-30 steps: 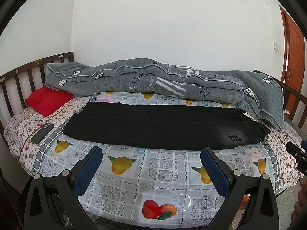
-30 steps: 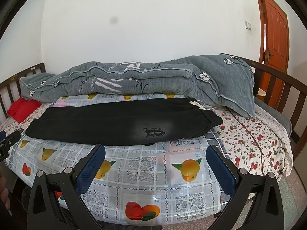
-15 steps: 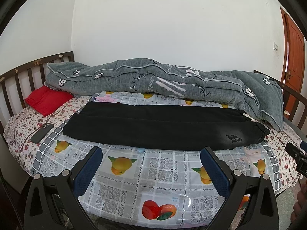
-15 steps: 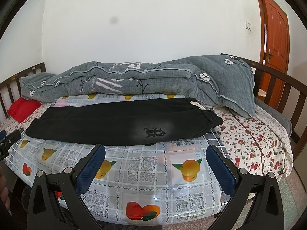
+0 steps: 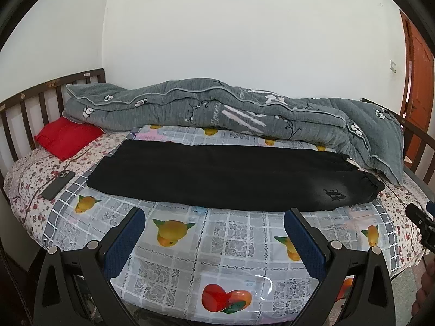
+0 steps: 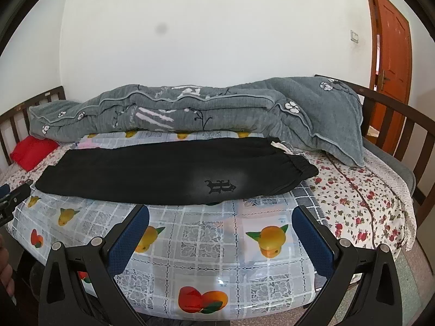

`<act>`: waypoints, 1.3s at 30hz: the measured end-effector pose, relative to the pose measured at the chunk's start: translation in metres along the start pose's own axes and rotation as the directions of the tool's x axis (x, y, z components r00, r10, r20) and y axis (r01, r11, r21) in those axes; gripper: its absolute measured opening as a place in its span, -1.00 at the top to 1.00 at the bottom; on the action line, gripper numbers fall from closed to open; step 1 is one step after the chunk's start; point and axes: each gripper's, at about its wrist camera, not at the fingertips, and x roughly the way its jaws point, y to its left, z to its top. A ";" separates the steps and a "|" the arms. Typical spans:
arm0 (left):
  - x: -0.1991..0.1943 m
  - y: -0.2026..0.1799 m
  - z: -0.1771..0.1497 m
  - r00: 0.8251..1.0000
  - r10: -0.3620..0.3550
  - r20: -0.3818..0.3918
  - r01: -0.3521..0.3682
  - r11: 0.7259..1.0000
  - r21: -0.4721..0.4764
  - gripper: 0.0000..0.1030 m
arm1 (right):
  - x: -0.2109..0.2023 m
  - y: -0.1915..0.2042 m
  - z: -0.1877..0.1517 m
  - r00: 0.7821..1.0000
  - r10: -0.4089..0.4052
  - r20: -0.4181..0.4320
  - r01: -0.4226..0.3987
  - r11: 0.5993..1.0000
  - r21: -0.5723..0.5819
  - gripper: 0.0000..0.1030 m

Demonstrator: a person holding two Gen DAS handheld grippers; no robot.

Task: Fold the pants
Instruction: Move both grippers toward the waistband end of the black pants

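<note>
**Waiting over the bed: pants laid flat, both tongs wide**

Spanning the scene is a bed [image 5: 32,190] with a dark slatted wooden frame. A rolled grey floral quilt [image 5: 217,114] lies along its far side by the wall, and a fruit-print plastic sheet [image 5: 231,239] covers the near part. On that sheet the black pants [image 5: 217,175] lie flat and lengthwise, waistband at the right end (a dark logo shows near it), just in front of the quilt. A red pillow [image 5: 68,137] sits at the left end, a black phone [image 5: 58,184] near it on the flowered bedsheet. The left gripper [image 5: 212,233] and right gripper [image 6: 220,231] both hover at the bed's near edge, jaws spread wide and holding nothing, apart from the pants.
</note>
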 end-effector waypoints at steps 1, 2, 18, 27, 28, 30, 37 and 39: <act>0.003 -0.001 0.000 1.000 0.000 -0.006 0.000 1.000 -0.002 -0.99 | 0.003 0.000 -0.001 1.000 -0.001 -0.004 0.001 1.000 -0.002 -0.99; 0.006 0.000 0.000 1.000 -0.001 -0.011 0.001 1.000 -0.004 -0.99 | 0.005 0.000 -0.002 1.000 -0.001 -0.008 0.001 1.000 -0.004 -0.99; 0.072 0.017 -0.011 0.994 -0.007 -0.110 0.002 0.999 -0.041 -0.99 | 0.066 0.007 -0.015 0.994 -0.024 -0.107 0.022 1.000 -0.017 -0.99; 0.104 0.026 -0.011 0.988 -0.014 -0.155 0.006 0.999 -0.053 -0.99 | 0.096 0.009 -0.015 0.988 -0.044 -0.149 0.042 0.999 -0.018 -0.99; 0.108 0.027 -0.011 0.987 -0.015 -0.160 0.006 0.998 -0.055 -0.99 | 0.098 0.009 -0.015 0.987 -0.045 -0.152 0.043 0.999 -0.017 -0.99; 0.113 0.027 -0.012 0.986 -0.017 -0.168 0.008 0.998 -0.056 -0.99 | 0.103 0.010 -0.016 0.986 -0.045 -0.161 0.043 0.999 -0.016 -0.99; 0.130 0.032 -0.011 0.982 -0.022 -0.189 0.010 0.998 -0.064 -0.98 | 0.119 0.013 -0.014 0.982 -0.048 -0.183 0.047 0.999 -0.013 -0.99; 0.134 0.033 -0.011 0.981 -0.021 -0.192 0.008 0.998 -0.066 -0.98 | 0.123 0.014 -0.013 0.982 -0.050 -0.184 0.048 0.999 -0.015 -0.99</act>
